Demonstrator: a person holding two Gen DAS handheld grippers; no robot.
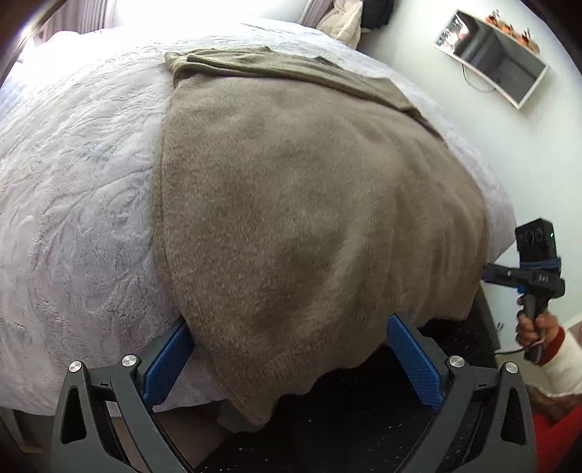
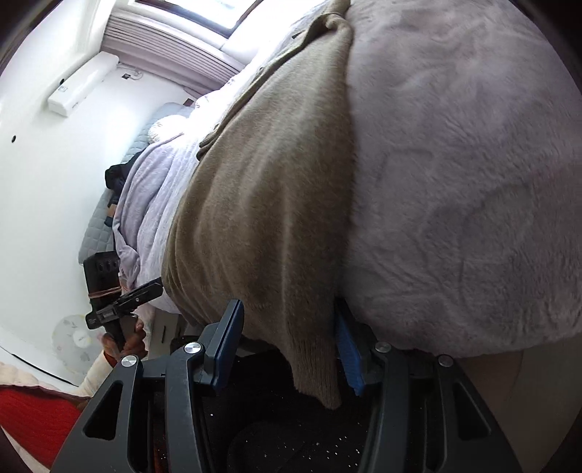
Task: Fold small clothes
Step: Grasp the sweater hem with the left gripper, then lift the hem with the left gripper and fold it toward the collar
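A taupe knit sweater (image 1: 291,189) lies spread on the bed, its hem hanging over the near edge. My left gripper (image 1: 291,345) is open, its blue pads (image 1: 414,360) on either side of a hem corner. My right gripper (image 2: 287,345) is open too, its jaws astride the other hem corner of the sweater (image 2: 269,203). Each gripper shows in the other's view: the right one (image 1: 489,274) at the sweater's right edge, the left one (image 2: 145,289) at the left edge.
The bed has a fluffy pale lilac cover (image 1: 80,174). Clothes (image 1: 349,18) are piled at its far end. A wall-mounted screen (image 1: 498,54) hangs on the right wall. A dark floor mat (image 2: 291,444) lies below the bed edge.
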